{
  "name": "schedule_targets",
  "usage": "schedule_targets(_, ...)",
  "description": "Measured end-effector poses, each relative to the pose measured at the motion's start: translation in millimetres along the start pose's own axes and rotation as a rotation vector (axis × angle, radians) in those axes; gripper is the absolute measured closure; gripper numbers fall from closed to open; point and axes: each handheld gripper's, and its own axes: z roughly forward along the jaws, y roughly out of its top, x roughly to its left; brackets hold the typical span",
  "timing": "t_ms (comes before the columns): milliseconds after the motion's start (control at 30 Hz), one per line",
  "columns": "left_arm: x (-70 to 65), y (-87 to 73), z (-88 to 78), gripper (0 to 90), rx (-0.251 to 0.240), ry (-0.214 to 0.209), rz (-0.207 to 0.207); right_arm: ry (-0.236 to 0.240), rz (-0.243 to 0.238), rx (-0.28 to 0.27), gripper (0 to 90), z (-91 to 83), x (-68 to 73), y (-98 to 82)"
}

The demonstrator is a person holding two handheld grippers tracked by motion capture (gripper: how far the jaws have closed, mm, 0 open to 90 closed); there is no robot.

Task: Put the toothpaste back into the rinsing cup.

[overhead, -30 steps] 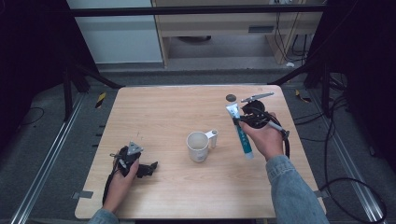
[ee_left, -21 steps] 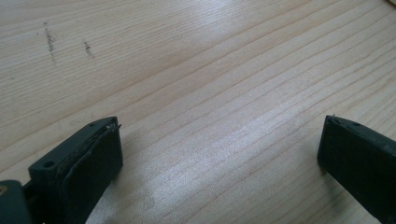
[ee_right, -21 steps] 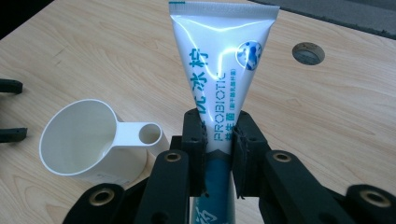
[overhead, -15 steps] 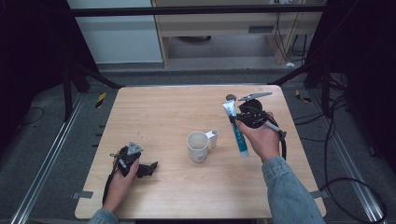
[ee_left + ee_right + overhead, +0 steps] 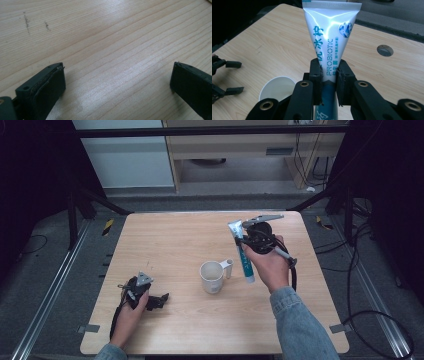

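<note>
My right gripper (image 5: 246,243) (image 5: 329,82) is shut on a white and teal toothpaste tube (image 5: 242,251) (image 5: 329,40), held above the table's right half, crimped end up and cap end toward the person. A white mug (image 5: 213,276) (image 5: 275,88) stands on the wooden table (image 5: 175,240) just left of the tube, handle toward it. My left gripper (image 5: 161,299) (image 5: 117,80) lies low at the front left, jaws wide open over bare wood with nothing between them; it appears at far left as the other gripper (image 5: 227,76) in the right gripper view.
A round cable hole (image 5: 385,50) sits in the tabletop near the far right corner. Beyond the table's back edge runs a dark floor with frame legs and cables (image 5: 370,270). Bare wood lies between the mug and the left gripper.
My right gripper has carried the tube a little leftward and toward the mug. The left gripper has stayed put.
</note>
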Motion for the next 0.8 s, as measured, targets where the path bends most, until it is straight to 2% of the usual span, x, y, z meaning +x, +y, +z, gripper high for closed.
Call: schedule_targets(800, 0.3, 0.1, 0.0, 0.0, 0.0, 0.001, 0.004, -0.001, 0.009, -0.066, 77.3, -7.2, 14.5, 15.6)
